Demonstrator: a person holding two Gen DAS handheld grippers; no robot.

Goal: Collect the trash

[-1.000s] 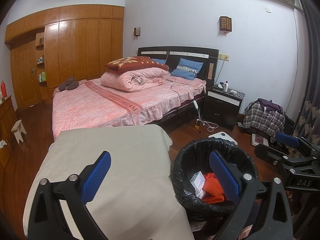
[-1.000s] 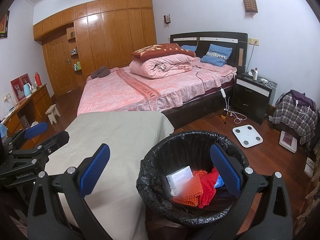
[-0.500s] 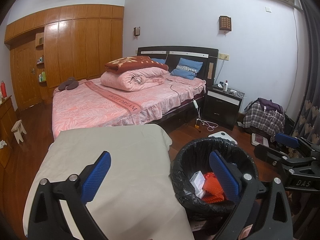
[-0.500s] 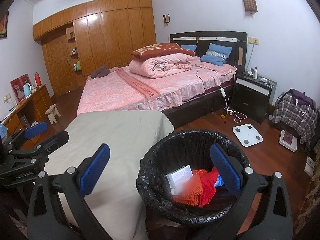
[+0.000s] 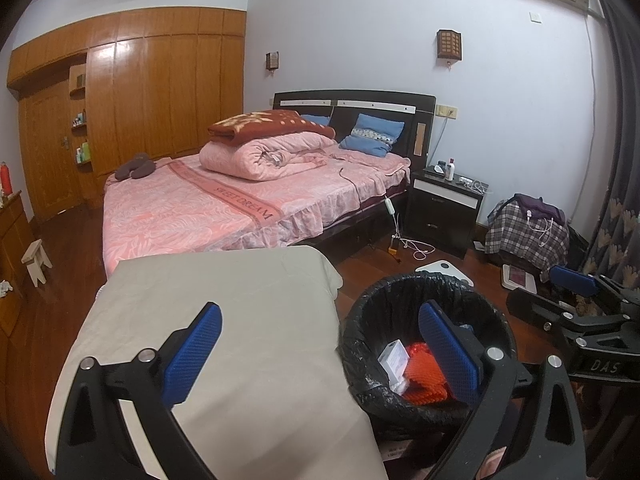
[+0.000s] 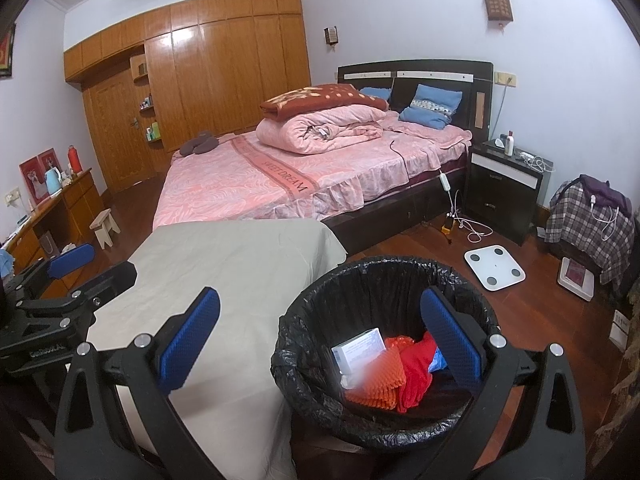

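Both grippers, left gripper (image 5: 316,340) and right gripper (image 6: 320,328), hold fingers wide and empty near the bin (image 6: 384,276), whose trash (image 6: 384,372) looks light and soft, best pinched at any loose edge.

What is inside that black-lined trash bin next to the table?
In the trash bin lie a white box, orange mesh wrapping, crumpled red material and a blue scrap. Anything beneath that pile is covered.
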